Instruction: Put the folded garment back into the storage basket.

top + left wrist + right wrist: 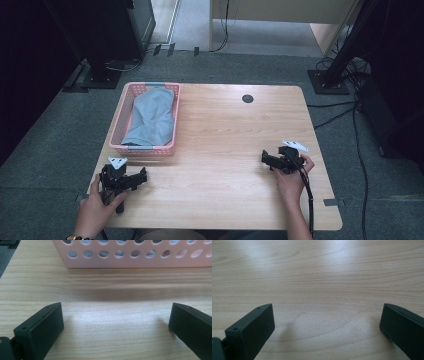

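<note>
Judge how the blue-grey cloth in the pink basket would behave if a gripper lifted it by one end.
The blue-grey cloth lies slumped and creased, so it would probably droop limply. It fills the pink basket, so it may drag on the rim.

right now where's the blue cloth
In the high view the blue cloth lies inside the pink basket at the table's left, just beyond the left gripper.

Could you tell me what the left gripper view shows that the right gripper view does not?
Left gripper view alone: the pink basket wall with its round holes, pale cloth glimpsed through them, and its shadow on the wood. Right gripper view alone: a stretch of bare table ahead with a soft glare. Both share: two black jaws set wide apart over the light wood, holding nothing.
</note>
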Demonstrator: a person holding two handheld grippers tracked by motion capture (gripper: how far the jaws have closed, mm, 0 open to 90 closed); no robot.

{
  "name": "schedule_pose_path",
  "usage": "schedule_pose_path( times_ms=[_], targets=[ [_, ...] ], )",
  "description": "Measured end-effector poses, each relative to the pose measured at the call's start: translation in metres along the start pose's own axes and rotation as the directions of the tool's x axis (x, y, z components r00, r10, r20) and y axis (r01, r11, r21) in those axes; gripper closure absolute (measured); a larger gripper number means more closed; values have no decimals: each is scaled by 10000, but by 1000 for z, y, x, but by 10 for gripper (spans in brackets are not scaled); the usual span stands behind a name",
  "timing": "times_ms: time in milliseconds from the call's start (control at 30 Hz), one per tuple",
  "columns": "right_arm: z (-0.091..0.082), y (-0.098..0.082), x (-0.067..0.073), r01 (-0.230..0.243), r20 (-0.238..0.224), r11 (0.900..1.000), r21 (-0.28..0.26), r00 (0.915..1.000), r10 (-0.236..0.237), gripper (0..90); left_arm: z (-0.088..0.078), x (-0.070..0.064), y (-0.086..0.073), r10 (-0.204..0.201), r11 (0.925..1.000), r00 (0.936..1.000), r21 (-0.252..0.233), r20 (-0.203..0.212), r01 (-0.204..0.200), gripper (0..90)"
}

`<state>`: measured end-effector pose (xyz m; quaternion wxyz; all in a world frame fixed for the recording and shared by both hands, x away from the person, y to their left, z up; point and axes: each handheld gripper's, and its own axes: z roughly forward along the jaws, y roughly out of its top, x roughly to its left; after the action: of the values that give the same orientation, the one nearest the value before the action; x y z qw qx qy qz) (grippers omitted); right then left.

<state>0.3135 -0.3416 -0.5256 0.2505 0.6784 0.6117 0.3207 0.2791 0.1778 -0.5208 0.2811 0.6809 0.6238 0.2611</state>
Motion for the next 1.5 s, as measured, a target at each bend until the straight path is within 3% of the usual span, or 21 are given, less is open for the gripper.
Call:
schedule_pose_path(
  times_ms=[267, 933, 1500],
  targets=[
    [-3, -2, -4, 110, 331, 9999, 97, 9994, -113, 0, 0, 0, 0, -1, 10000, 10000, -1, 1, 1, 0],
    [-9, -6, -17, 41, 583, 9999, 109, 9983, -47, 0, 0, 0, 0, -2, 10000, 10000, -3, 1, 2, 0],
    [-18, -11, -36, -179, 911, 9998, 126, 9957, 167, 0, 0, 0, 0, 1, 10000, 10000, -2, 0, -1, 0]
  ],
)
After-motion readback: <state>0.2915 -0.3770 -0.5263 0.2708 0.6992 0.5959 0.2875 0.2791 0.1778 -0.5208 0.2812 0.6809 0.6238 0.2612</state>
